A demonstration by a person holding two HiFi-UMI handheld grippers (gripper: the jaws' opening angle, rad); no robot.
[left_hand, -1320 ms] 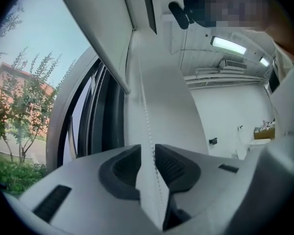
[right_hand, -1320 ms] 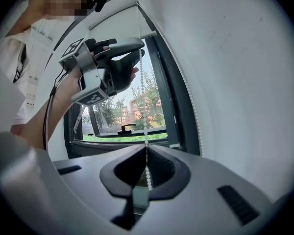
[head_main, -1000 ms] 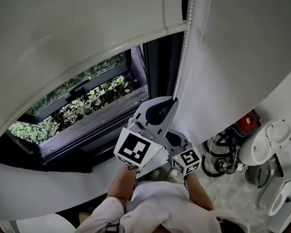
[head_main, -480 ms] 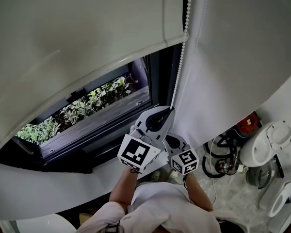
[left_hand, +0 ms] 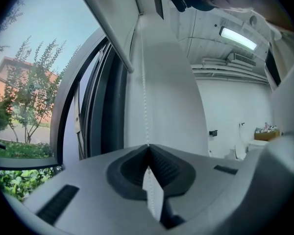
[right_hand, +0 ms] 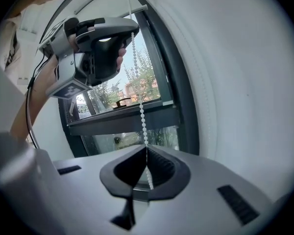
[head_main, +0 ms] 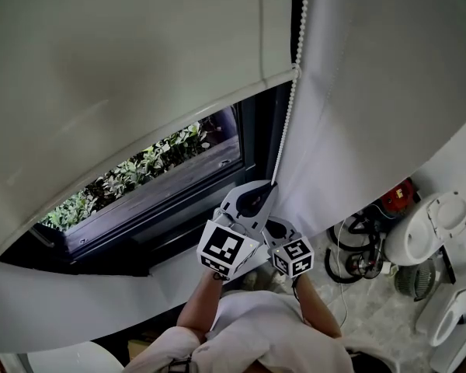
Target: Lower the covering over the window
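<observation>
— What do I have at the window (head_main: 151, 179)?

— From my seat, the blind (head_main: 124, 76) covers the window's upper part. Its bottom edge runs across the glass, and under that edge I see green plants (head_main: 132, 173) outside the window.

— And the chain?

— The bead chain (head_main: 293, 92) hangs down the window's right frame. My left gripper (head_main: 272, 185) has its jaws pinched together on the chain, in front of the window's lower right corner. My right gripper (head_main: 276, 228) sits just beneath it, below the window's sill, with its jaws closed on the same chain.

— Anything further right?

— A second white blind panel (head_main: 373, 92) hangs right of the window, and right of the window on the floor are coiled cables (head_main: 357, 247) and a white appliance (head_main: 419, 235)
</observation>
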